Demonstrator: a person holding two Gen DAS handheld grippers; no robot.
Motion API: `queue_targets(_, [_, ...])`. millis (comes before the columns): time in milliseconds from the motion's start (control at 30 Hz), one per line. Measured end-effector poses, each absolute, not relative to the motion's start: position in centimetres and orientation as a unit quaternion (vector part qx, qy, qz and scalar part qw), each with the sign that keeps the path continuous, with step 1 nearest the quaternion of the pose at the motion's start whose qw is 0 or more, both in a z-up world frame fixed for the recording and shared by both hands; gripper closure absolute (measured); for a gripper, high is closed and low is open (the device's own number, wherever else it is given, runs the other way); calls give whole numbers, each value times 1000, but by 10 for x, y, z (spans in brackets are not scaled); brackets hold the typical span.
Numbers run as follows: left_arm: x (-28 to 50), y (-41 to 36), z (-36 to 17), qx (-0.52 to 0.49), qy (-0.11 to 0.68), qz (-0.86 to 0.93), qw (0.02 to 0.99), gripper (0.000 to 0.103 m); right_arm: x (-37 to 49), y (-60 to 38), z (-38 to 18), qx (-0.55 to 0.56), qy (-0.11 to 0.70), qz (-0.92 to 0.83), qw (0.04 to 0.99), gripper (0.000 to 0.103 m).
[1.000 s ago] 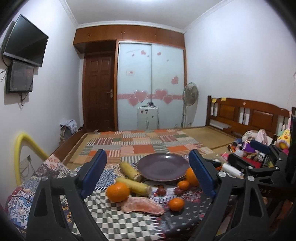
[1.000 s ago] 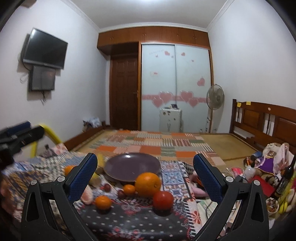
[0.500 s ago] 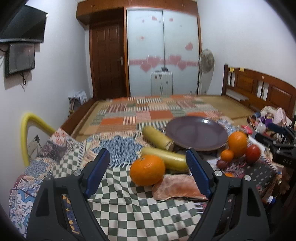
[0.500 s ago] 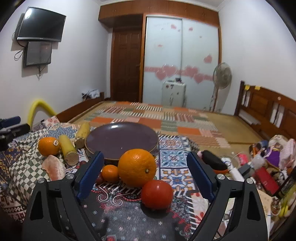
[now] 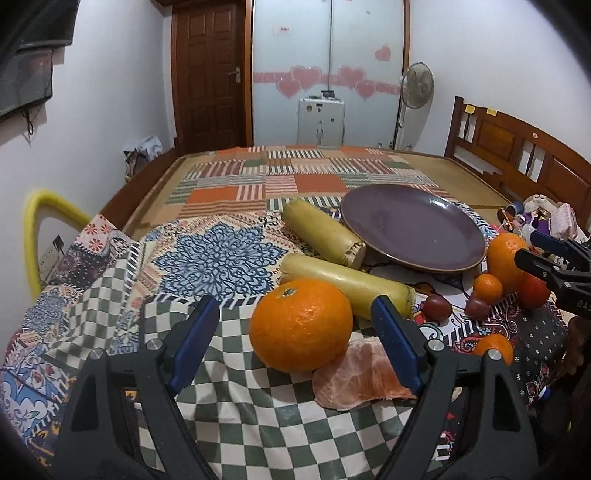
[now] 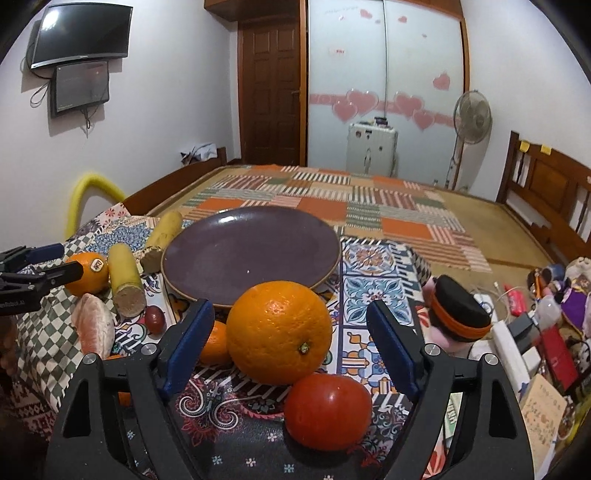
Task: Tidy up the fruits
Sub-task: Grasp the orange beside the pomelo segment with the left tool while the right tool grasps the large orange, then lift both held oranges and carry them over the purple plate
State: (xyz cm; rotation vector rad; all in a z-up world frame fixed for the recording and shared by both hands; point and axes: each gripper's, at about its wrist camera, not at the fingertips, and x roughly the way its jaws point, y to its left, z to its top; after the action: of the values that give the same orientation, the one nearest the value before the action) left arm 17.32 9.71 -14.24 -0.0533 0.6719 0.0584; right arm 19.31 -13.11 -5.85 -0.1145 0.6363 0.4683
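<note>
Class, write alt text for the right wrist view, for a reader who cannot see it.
An open tool frames a large orange on a patterned cloth, with a tomato just in front. Behind sits an empty purple plate.

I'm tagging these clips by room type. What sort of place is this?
Most likely a home bedroom: a wooden bed headboard stands at the right, sliding wardrobe doors with heart stickers fill the far wall, and a wall-mounted TV hangs at the left.

Wall television, brown door, standing fan, white suitcase
</note>
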Motion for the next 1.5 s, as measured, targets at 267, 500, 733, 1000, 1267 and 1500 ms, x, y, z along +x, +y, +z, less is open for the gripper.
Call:
queue_targets(267, [184,98,-153,-33,345,23,938,18,201,-123,-69,-68,344,244,904,29])
queue_targets(500, [192,107,-160,-67,358,8,931,23,206,-124,-71,-56,359,252,897,37])
queue_targets(733, [192,104,-162,-62,362,4,930,38,206,-124,-71,-59,356,251,898,37])
queue_targets(1000, [182,100,-149,-43,350,18,936,38,205,-137,-61,-35,344,246,905,38])
queue_targets(1267, [170,90,-114,-31,314,12,949,38,202,-147,-36,-27,311,232,921,38])
queue_targets(1500, [175,74,-87,-10,287,-1,958,38,203,-150,-9,-27,271,227,935,38])
